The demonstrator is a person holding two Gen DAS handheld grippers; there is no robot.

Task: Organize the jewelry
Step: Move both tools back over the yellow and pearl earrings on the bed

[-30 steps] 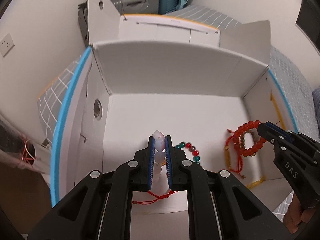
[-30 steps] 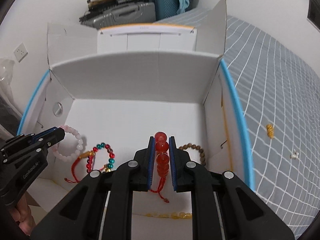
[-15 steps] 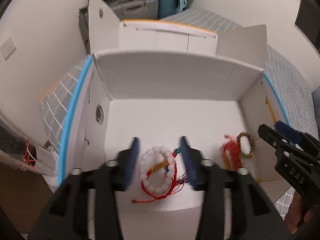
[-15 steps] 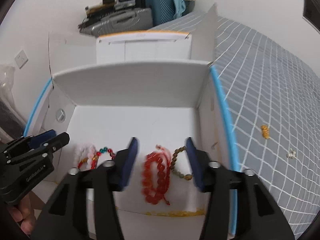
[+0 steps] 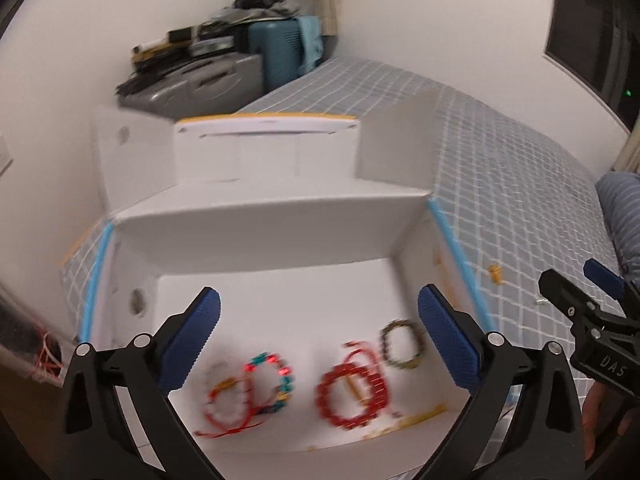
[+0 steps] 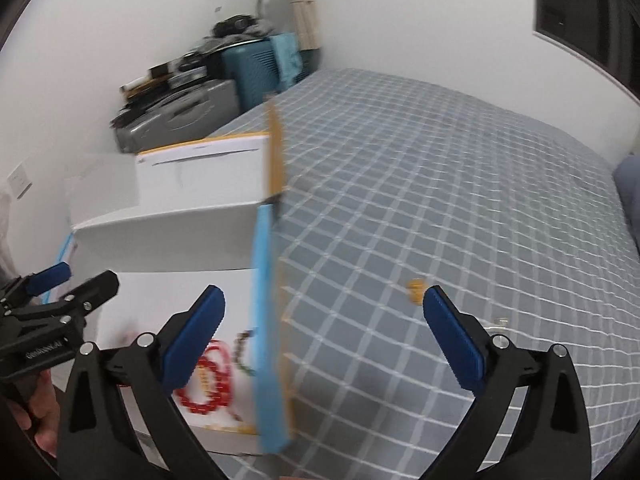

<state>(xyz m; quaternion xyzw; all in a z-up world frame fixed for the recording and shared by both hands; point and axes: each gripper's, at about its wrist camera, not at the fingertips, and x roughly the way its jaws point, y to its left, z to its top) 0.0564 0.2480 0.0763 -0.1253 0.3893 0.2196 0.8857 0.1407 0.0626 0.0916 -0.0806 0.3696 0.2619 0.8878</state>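
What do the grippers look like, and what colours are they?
Each gripper is black plastic with two long, angled fingers, joined by small silver screws. The left gripper and the right gripper both have bright blue ridged pads on the insides of their fingers. White lettering is printed on each gripper's side, too blurred to read fully. No cables show.

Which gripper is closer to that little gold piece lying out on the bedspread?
The right gripper. The gold piece lies just ahead of its open jaws on the bedspread. The left gripper hangs over the white box, whose right wall stands between them.
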